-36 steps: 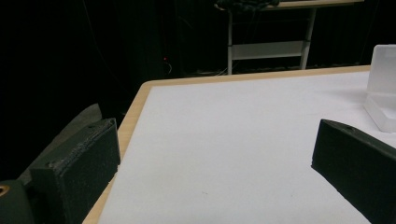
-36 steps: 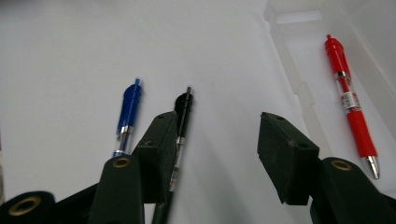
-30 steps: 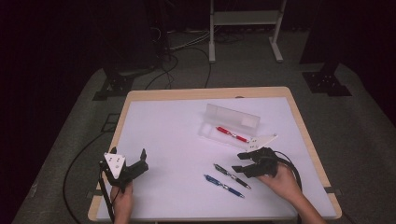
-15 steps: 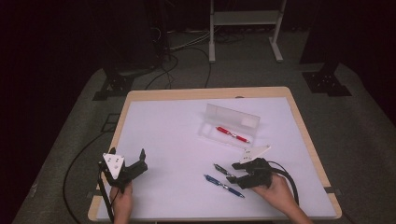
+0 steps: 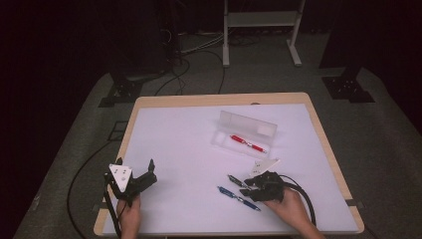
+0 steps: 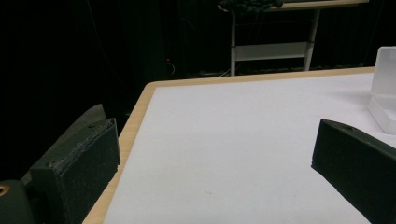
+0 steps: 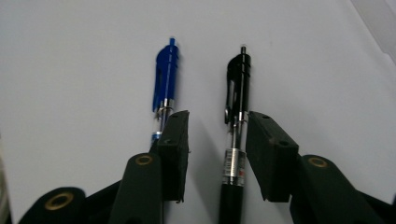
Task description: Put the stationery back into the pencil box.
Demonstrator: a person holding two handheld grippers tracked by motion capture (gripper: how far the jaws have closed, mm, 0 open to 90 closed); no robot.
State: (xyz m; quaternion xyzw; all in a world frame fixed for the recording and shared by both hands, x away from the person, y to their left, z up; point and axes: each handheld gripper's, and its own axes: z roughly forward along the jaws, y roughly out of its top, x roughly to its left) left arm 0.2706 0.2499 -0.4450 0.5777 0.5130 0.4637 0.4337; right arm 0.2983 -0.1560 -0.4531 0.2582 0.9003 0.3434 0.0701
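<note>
Lying between the closing right gripper [image 7: 217,140]: black clip-topped pen [image 7: 236,121].

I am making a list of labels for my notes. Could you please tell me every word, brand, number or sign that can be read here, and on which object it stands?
No text can be read.
Black pen: a silver band with dark and red marks, too blurred to read.
Blue pen: no print visible.
Red pen in the clear case: too small to tell.
</note>
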